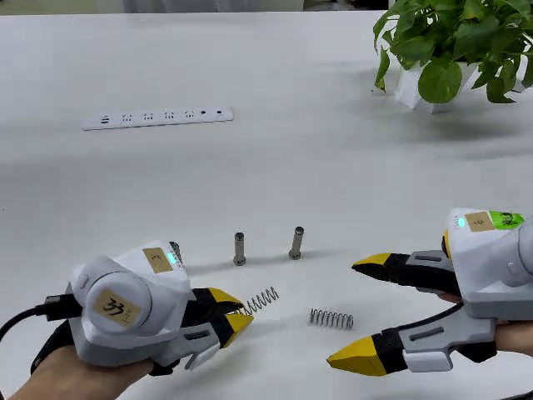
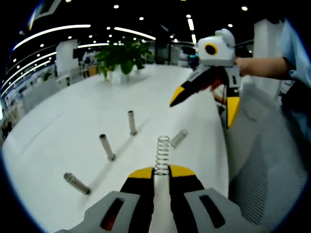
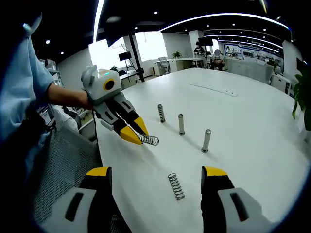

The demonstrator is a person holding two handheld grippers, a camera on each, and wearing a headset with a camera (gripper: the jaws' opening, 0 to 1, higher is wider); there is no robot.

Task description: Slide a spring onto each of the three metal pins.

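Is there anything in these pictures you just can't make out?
Head view: the third pin is mostly hidden behind the left gripper, so from here you cannot tell if it carries a spring.
Left gripper view: the near end of the held spring is hidden between the jaws.
Head view: the plant is cut off by the top and right edges.
Head view: the power strip markings are too small to read.

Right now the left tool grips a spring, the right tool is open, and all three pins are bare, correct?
No: in the right gripper view, the farthest pin already carries a fitted spring; only the middle pin and nearest pin are bare. The left tool does grip a second spring, and the right tool is open.
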